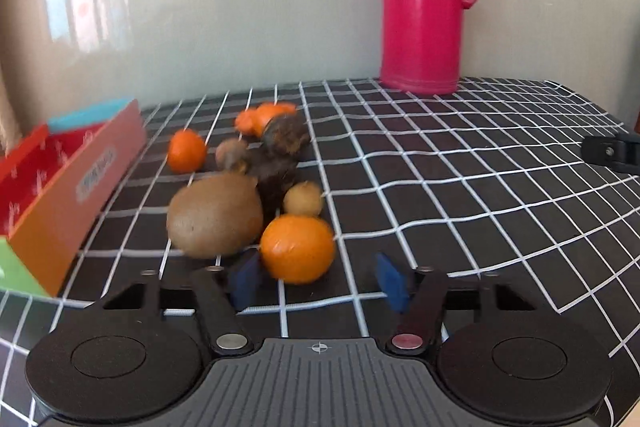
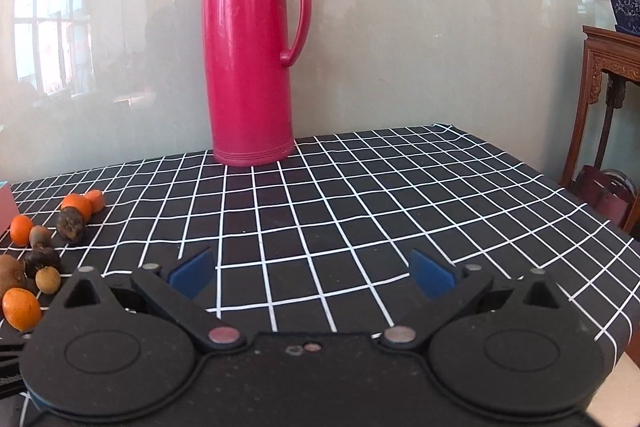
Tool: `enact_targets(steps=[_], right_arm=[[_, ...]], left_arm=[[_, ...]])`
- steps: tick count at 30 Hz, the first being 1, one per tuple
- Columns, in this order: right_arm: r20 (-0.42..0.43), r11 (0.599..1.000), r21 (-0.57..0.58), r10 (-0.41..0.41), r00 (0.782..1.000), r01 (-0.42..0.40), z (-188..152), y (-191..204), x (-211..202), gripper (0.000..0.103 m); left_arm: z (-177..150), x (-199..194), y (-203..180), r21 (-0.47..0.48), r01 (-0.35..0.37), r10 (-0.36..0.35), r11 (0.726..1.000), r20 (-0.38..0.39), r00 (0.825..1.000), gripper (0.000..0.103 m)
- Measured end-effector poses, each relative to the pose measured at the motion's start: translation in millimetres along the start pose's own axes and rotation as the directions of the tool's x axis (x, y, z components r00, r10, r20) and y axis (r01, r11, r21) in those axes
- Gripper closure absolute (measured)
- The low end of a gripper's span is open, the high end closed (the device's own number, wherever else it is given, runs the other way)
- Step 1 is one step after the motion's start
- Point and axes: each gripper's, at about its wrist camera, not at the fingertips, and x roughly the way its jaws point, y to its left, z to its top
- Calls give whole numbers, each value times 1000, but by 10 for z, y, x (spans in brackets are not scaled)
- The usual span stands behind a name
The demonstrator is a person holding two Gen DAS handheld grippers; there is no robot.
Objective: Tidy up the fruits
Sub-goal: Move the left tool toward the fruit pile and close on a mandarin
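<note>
A: Between left gripper (image 1: 318, 277) pads: front tangerine (image 1: 297, 249), left pad touching, right pad clear. Jaws parted, nothing gripped.
B: Light, soft, rolls; squeeze gently across middle. Right gripper (image 2: 312, 273) wide, empty.

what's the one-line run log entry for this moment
left hand-held gripper: open, nearest orange between pads | right hand-held gripper: open, empty | box: left of fruits
</note>
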Motion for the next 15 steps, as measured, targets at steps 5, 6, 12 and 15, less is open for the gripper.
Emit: enact_targets(steps=[5,6,12,15], right_arm=[[0,1000,-7,4,1000,-4,2,5,-1,0],[0,1000,-9,4,1000,-4,2,7,0,0],[-9,1000,-26,-6,1000,5,-21,30,10,0],[-17,999,-39,-12,1000,12,-35,44,11,0]], left_arm=[[66,125,98,-38,-6,6,999,1,1000,59],[65,134,92,-33,-8,9,999,4,1000,59],[77,178,69,-35,-21,22,999,15,1000,59],[96,192,101,-47,-5,5,999,16,1000,63]])
